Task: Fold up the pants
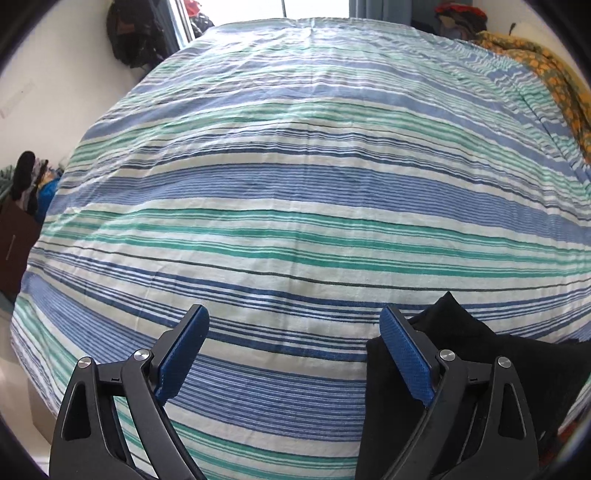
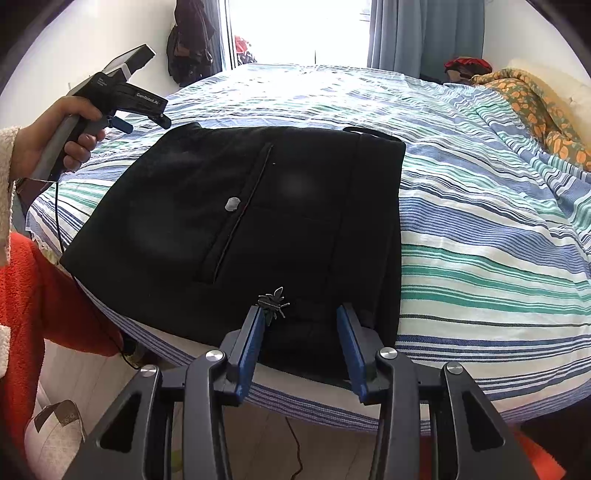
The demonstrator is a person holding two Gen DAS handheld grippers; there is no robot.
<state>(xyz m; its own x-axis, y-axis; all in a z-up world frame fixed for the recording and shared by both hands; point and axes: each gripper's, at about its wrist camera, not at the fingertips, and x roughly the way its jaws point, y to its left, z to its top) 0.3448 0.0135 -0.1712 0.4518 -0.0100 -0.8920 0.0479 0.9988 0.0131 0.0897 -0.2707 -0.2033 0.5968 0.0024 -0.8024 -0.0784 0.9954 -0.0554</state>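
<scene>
Black pants (image 2: pixel 236 221) lie folded in a compact block on the striped bed (image 2: pixel 480 229), near its front left edge, with a small grey logo facing up. My right gripper (image 2: pixel 301 314) is open and empty, its fingers just above the pants' near edge. My left gripper (image 1: pixel 295 314) is open and empty over bare bedsheet (image 1: pixel 295 184), with a corner of the pants (image 1: pixel 461 332) behind its right finger. In the right wrist view the left gripper (image 2: pixel 147 118) is held in a hand at the pants' far left corner.
An orange flowered blanket (image 2: pixel 535 110) lies at the bed's far right. A dark bag (image 2: pixel 188 48) hangs on the wall by the bright window. Grey curtains (image 2: pixel 424 33) hang at the back. Clothes are piled left of the bed (image 1: pixel 29 181). A cable (image 2: pixel 295 443) runs over the floor in front.
</scene>
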